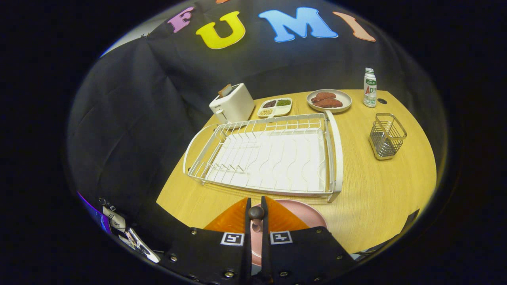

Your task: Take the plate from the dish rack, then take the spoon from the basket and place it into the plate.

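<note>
A pale yellow wood-grain counter carries a white wire dish rack over a white ribbed tray. A round pink plate lies beside the claw, which grips a dark brown rounded spoon end. Beyond: a cream toaster, a silver wire basket, a white bottle with green-and-red label, and reddish-brown food on a beige plate.

wooden table carries dish rack, pink plate, basket, toaster, bottle

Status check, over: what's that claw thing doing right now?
Jaws shut on spoon, above pink plate. Rack and basket empty. Nothing in the way.
</note>
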`<state>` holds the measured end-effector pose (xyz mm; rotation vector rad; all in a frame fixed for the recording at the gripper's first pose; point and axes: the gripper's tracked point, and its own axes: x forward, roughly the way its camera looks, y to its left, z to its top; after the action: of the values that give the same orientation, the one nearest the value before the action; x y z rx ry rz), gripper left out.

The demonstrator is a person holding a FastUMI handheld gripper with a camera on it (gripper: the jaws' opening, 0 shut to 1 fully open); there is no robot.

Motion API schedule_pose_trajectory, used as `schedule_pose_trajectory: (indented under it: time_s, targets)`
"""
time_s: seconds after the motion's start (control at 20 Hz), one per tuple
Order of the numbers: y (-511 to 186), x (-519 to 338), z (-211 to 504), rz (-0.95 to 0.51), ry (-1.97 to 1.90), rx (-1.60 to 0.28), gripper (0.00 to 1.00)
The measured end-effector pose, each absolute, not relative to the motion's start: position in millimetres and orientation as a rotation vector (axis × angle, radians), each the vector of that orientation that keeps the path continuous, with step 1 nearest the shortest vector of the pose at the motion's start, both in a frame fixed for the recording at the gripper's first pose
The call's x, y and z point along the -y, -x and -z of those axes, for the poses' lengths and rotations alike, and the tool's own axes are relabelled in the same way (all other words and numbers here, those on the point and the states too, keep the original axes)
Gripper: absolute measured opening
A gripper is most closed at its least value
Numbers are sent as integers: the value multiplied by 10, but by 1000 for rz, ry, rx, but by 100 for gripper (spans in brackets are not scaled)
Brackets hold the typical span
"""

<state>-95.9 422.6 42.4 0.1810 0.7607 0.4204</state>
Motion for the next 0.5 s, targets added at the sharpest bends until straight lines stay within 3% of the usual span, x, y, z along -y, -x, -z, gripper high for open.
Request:
schedule_pose_trajectory:
  time_s: [0.5]
  targets:
    - [1070,-4382,-286,-418,-161,-750,13]
